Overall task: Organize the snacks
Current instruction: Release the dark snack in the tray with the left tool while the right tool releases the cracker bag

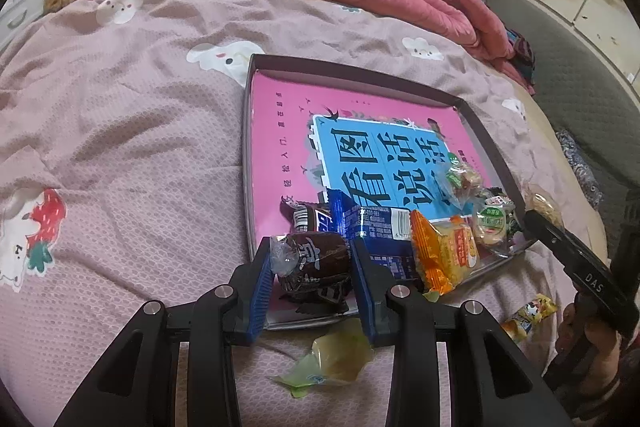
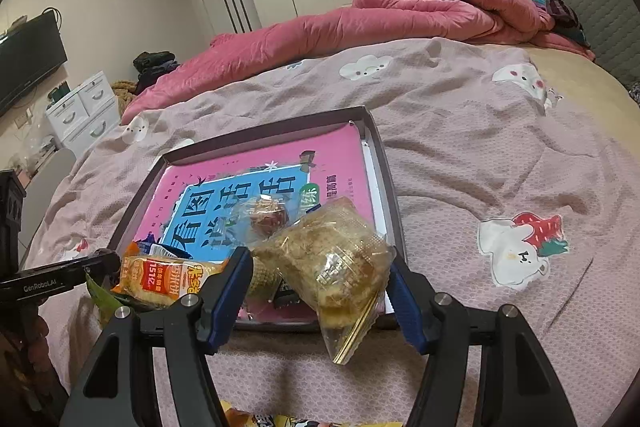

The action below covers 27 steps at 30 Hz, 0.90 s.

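Left claw [image 1: 311, 269] is clamped on a crinkly brown-wrapped cake [image 1: 314, 261], right at the near edge of the shallow cardboard box [image 1: 480, 131]. Right claw [image 2: 320, 287] pinches a clear crackly bag of golden puffy pastry [image 2: 336, 263] over the box's near corner. Inside: a glossy pink book [image 1: 280, 131] with a blue foil packet [image 1: 374, 227] and an orange wafer pack [image 1: 448, 251] lying on it. Beyond that, textured pink bedspread [image 1: 120, 131].

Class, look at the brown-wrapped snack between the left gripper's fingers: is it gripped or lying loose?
Gripped. The left gripper has both blue pads pressing the sides of the brown-wrapped snack, over the near edge of the box.
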Tool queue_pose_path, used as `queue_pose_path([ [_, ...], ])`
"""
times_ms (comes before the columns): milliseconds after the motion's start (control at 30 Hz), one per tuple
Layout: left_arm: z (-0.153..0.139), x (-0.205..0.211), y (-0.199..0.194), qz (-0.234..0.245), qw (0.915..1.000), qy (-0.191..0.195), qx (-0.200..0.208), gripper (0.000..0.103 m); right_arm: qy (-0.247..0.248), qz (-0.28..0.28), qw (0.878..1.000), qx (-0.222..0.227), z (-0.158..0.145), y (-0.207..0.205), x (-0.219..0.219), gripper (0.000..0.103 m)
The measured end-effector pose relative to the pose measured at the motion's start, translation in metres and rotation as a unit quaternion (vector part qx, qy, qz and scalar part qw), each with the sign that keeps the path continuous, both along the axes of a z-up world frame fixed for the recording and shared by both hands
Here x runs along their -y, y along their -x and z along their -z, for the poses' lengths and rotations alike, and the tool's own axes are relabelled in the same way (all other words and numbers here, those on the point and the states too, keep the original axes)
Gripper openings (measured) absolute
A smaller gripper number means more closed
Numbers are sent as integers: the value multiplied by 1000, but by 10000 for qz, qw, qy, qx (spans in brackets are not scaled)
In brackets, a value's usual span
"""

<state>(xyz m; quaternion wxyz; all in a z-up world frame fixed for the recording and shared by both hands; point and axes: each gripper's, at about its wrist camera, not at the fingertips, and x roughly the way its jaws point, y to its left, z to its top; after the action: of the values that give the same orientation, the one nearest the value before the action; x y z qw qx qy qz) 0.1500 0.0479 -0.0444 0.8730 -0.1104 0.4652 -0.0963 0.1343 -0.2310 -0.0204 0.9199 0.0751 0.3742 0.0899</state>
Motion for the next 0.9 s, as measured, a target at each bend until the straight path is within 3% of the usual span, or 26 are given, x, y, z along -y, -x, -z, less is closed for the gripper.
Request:
queue_pose_path([
  [900,1,0,-1,-4,10000,-12,3,38,-269,43,9994,-217,14,-9,1,69],
])
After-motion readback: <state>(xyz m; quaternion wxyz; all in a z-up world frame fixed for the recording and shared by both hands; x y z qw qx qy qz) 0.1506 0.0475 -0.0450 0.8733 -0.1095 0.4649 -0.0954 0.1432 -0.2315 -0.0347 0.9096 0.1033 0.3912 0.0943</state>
